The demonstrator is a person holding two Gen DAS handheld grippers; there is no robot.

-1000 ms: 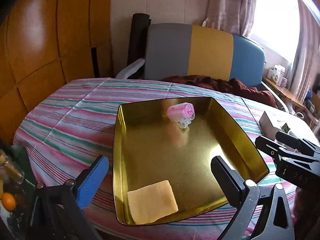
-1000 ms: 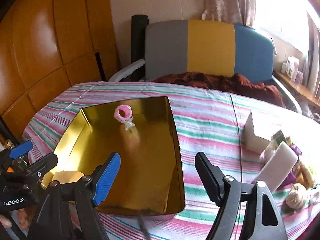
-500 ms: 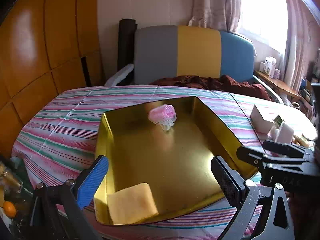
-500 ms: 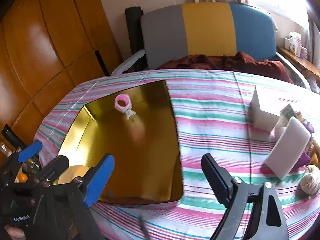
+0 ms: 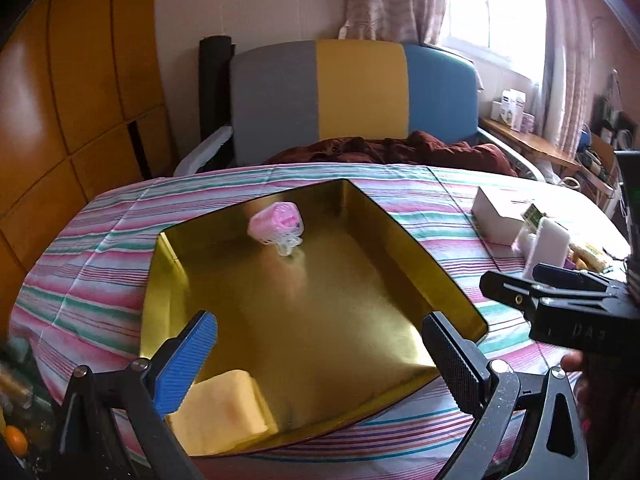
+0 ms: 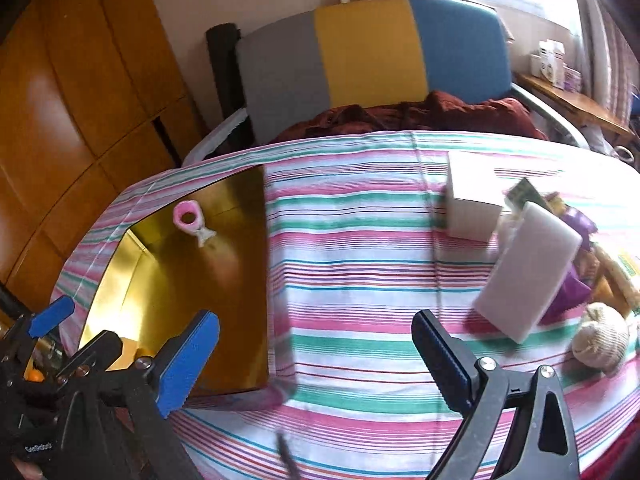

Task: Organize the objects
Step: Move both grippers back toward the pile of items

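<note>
With nothing between its opening jaws, the right gripper point(image 6: 316, 354) hovers over the striped cloth point(image 6: 352, 240) just right of the gold tray point(image 6: 224, 280), the white block point(image 6: 528, 276) ahead to its right, while the left gripper point(image 5: 320, 354) gapes empty over the tray.

sponge point(image 5: 218, 412) in tray point(image 5: 420, 248) (near corner), box point(image 6: 472, 200) right

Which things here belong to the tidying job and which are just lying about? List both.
Job:
gold tray
pink roll
yellow sponge
white block
white box
twine ball
right gripper, jaws opening, empty

Lying about:
striped chair
maroon cloth
wooden cabinet
</note>
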